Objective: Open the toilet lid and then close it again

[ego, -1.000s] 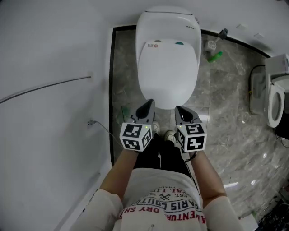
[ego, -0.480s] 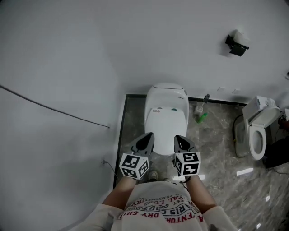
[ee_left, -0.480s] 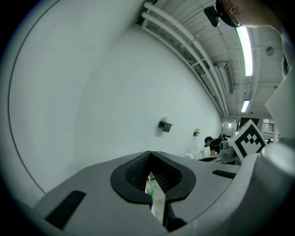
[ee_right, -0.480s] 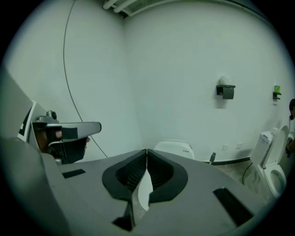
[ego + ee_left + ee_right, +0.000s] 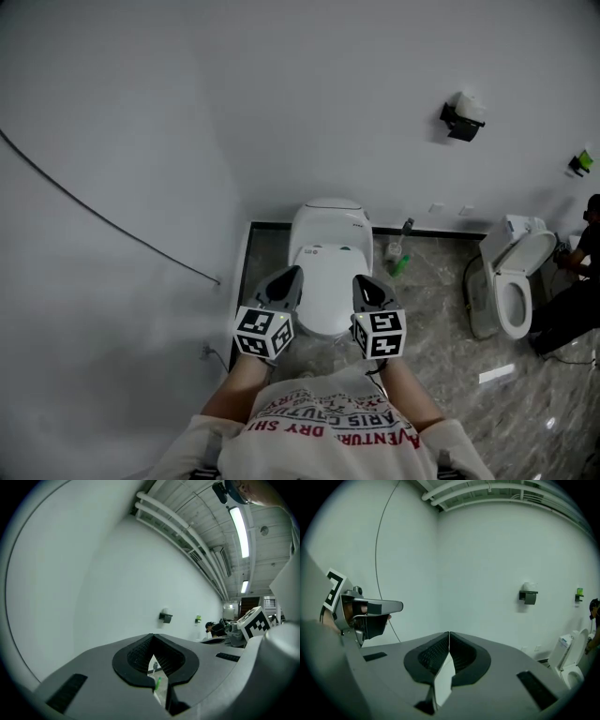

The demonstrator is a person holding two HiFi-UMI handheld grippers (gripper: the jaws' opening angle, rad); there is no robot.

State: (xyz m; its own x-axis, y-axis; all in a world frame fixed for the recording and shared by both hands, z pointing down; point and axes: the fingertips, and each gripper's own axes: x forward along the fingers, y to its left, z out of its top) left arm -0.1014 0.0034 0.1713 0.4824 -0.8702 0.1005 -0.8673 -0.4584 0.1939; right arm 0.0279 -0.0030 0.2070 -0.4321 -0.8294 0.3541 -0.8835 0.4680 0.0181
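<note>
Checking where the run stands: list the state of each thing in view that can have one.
near toilet lid: closed.
far toilet lid: raised.
left claw: shut, nothing held.
right claw: shut, nothing held.

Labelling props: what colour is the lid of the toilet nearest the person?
The toilet lid is white; the head view shows it best.

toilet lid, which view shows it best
The head view: the lid lies shut and is seen nearly whole from above. The right gripper view gives only a white sliver past its jaws, perhaps part of it. The left gripper view shows mostly wall and no lid.
</note>
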